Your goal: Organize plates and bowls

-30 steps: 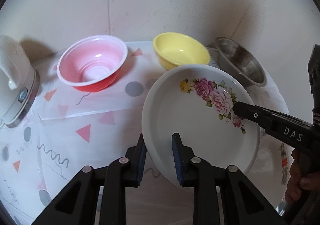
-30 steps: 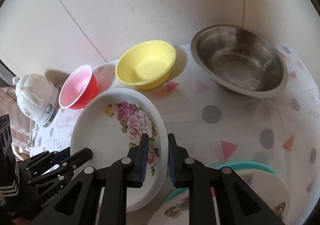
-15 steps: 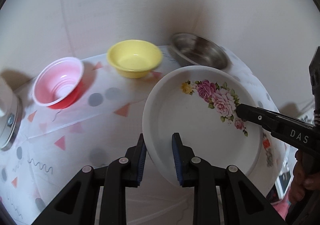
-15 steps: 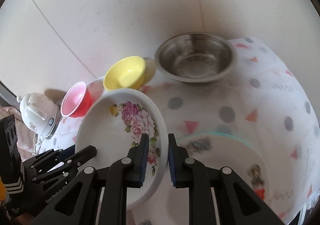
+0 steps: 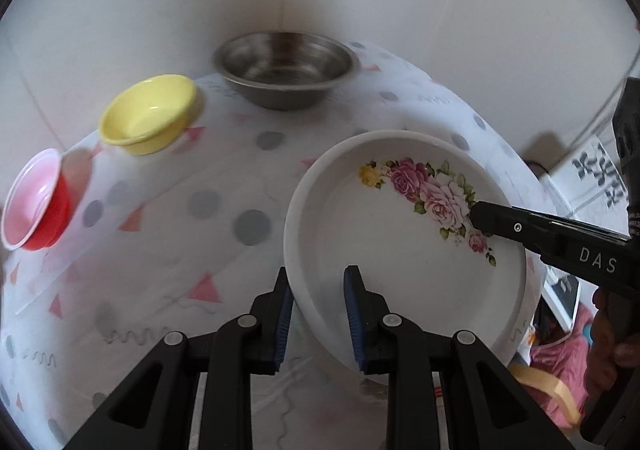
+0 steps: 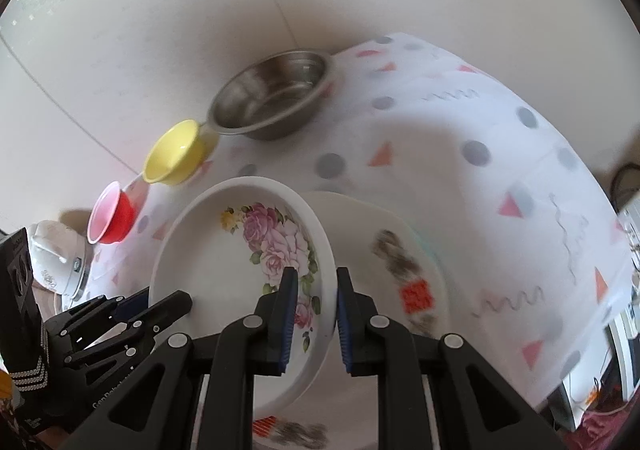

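The floral plate (image 5: 400, 250) is held clear of the tablecloth (image 5: 224, 177) by both grippers at once. The left gripper (image 5: 316, 314) is clamped on the plate's near-left rim, one blue pad inside the well and the other outside. The right gripper (image 6: 313, 314) is clamped on the opposite rim, beside the rose print. In the right wrist view the plate is seen tilted, over a second patterned plate (image 6: 384, 258) that lies on the cloth, with a teal rim showing beneath it. Along the wall a steel bowl (image 5: 285, 69), a yellow bowl (image 5: 150, 113) and a red bowl (image 5: 34, 199) are lined up. A white kettle (image 6: 56, 262) is seen at far left.
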